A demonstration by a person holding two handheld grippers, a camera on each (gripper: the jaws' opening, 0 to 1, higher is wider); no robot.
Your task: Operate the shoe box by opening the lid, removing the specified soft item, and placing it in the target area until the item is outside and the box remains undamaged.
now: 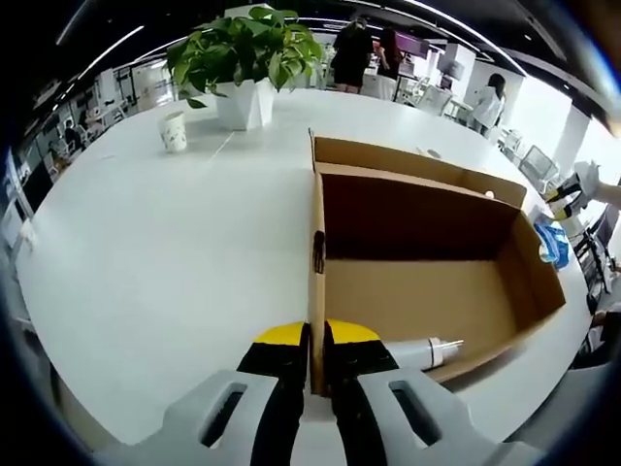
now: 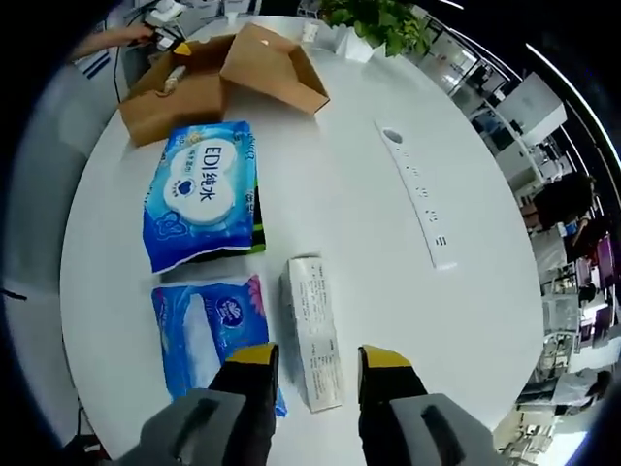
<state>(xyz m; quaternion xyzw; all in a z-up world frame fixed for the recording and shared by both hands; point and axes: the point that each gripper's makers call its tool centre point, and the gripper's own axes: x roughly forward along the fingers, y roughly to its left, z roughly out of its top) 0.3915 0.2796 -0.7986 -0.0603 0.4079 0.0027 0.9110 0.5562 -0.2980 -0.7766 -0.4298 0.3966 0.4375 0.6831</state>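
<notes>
The brown cardboard shoe box [image 1: 417, 291] lies open on the white table, with its lid flap [image 1: 408, 160] folded back at the far side. My left gripper [image 1: 317, 340] is shut on the box's near side wall, one yellow-tipped jaw inside and one outside. A white bottle-shaped item [image 1: 427, 351] lies inside along the near wall. In the right gripper view the same box [image 2: 223, 73] sits far off. My right gripper [image 2: 318, 356] stands open, with a slim white carton [image 2: 312, 325] lying between its jaws. A blue tissue pack [image 2: 209, 330] lies just left of it.
A large blue wipes pack [image 2: 199, 194] lies between the tissue pack and the box. A white power strip [image 2: 417, 194] runs along the table's right side. A potted plant [image 1: 247, 58] and paper cup [image 1: 173, 129] stand at the far end. A person's hand [image 2: 126, 37] is beside the box.
</notes>
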